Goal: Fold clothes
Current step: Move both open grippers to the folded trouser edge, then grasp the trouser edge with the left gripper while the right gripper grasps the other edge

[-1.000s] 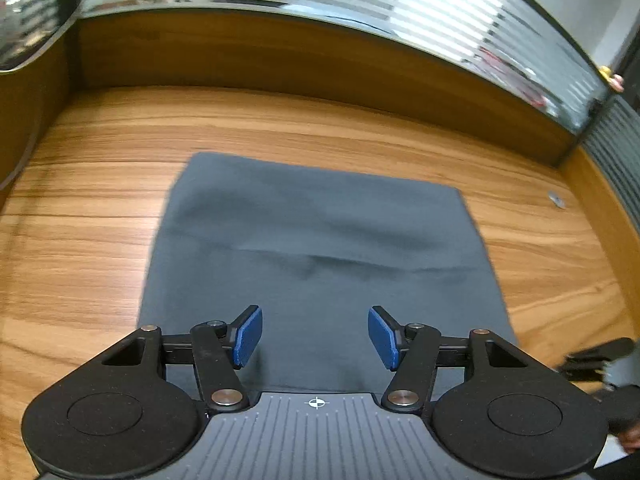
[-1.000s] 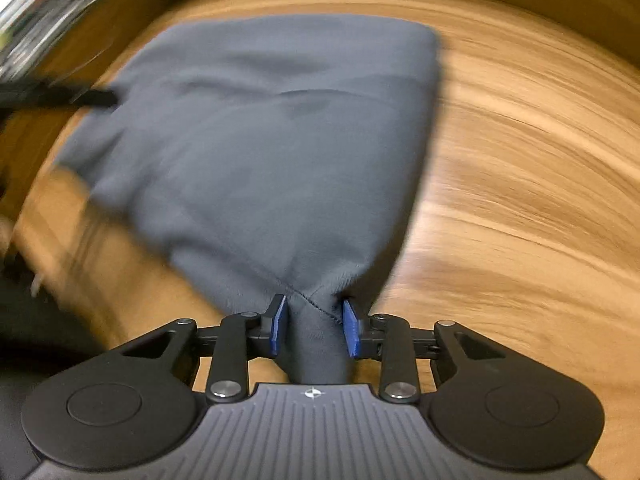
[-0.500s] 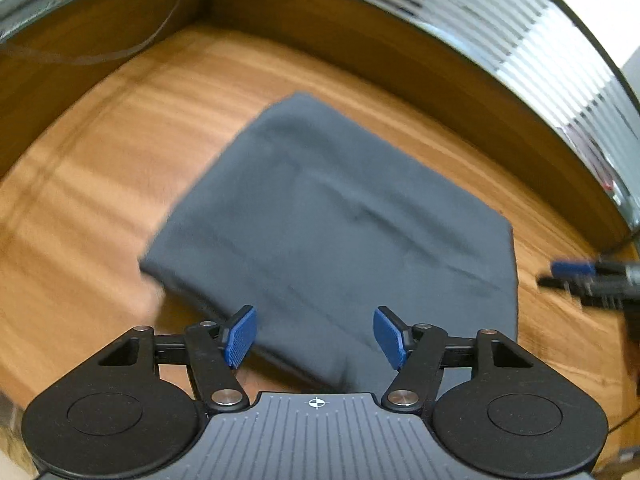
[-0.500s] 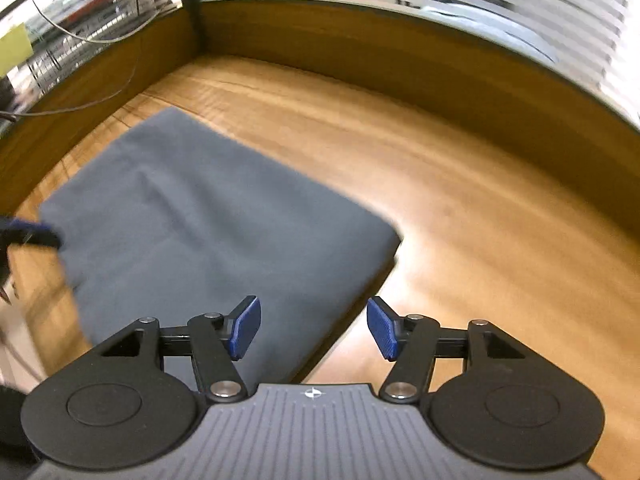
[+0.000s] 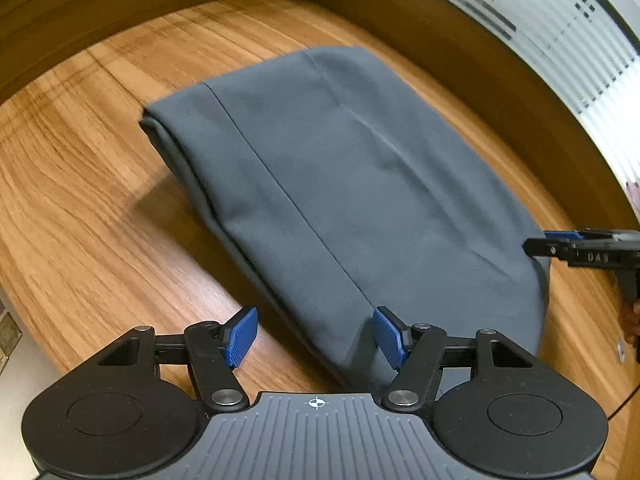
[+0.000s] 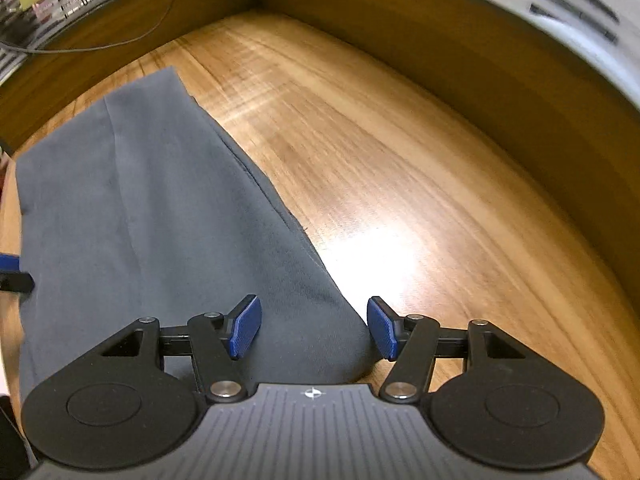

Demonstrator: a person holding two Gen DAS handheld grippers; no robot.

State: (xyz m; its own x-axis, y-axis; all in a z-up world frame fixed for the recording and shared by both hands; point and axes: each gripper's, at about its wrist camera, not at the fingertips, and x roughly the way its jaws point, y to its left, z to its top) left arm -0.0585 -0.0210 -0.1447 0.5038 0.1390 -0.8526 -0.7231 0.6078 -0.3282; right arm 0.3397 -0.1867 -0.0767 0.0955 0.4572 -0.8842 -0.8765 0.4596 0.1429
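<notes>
Left wrist view:
Garment: a folded grey garment (image 5: pixel 352 184) lies flat on the wooden table (image 5: pixel 80 208), stretching away from the tongs toward the far right.
Near corner: the garment's nearest corner lies under the gap between the pads, closer to the right-hand pad than to the left-hand one.
Seam: a straight stitched line runs from that near corner away toward the far left end of the cloth.
Left gripper (image 5: pixel 316 336): jaws stand apart; the blue pads (image 5: pixel 240 336) do not press on the cloth, so nothing is gripped.
Folded edge: stacked layers show along the side of the garment that faces the left-hand pad.
Right gripper (image 5: pixel 560 242): seen at the right edge of this view, beyond the right-hand pad, just at the garment's far right edge; whether it touches the cloth I cannot tell.
Hand: a small part of a hand (image 5: pixel 631 320) shows below that gripper at the frame's edge.

Right wrist view:
Garment: the same grey garment (image 6: pixel 140 208) fills the area ahead and to the left of the tongs, flat on the table (image 6: pixel 400 160).
Edge: its right-hand edge runs diagonally down into the gap between the pads.
Right gripper (image 6: pixel 314 328): jaws are closing, yet apart; cloth lies beneath the gap, nearer the left-hand pad (image 6: pixel 245 328), unpinched.
Left gripper (image 6: pixel 12 272): only a dark tip with some blue shows at the far left edge, beside the garment.
</notes>
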